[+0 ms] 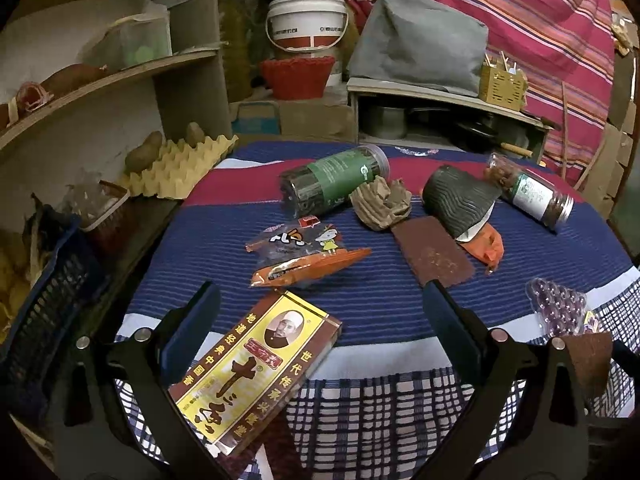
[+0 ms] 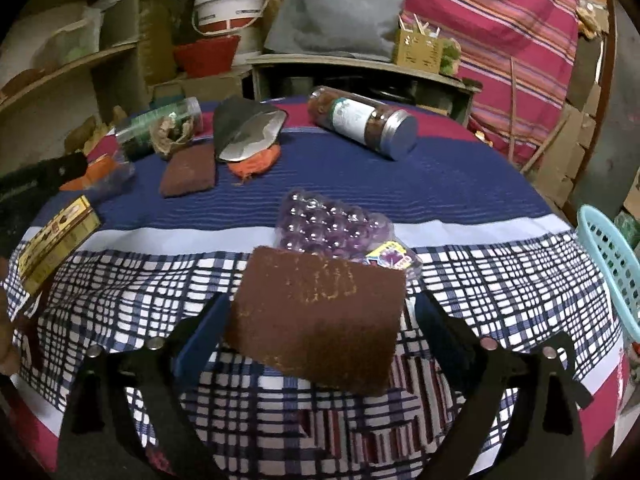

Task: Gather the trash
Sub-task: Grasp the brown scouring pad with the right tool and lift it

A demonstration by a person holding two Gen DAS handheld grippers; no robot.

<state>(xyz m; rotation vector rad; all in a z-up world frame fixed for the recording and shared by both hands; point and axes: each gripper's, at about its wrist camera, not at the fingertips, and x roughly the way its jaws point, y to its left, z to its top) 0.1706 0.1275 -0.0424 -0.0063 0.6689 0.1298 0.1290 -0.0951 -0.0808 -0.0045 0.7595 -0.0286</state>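
My left gripper [image 1: 320, 308] is open just above the cloth-covered table [image 1: 360, 360]. A yellow and red spice box [image 1: 256, 368] lies flat between its fingers, close to the left one. Beyond it lies an orange snack wrapper [image 1: 304, 256]. My right gripper [image 2: 320, 328] is shut on a brown scouring pad [image 2: 316, 320], held tilted above the checked cloth. A purple blister tray [image 2: 332, 224] lies just past that pad. Further back lie a second brown pad [image 2: 188, 172], a dark foil bag [image 2: 244, 128] on an orange scrap [image 2: 256, 164], crumpled cardboard [image 1: 380, 204] and two jars [image 1: 336, 184] [image 2: 364, 120].
A dark blue basket [image 1: 52, 292] sits off the table's left edge by an egg carton [image 1: 180, 164] and shelves [image 1: 100, 80]. A turquoise basket [image 2: 612, 264] hangs at the right edge. Buckets [image 1: 306, 20], a low shelf [image 1: 440, 96] and a striped cloth [image 1: 540, 20] stand behind.
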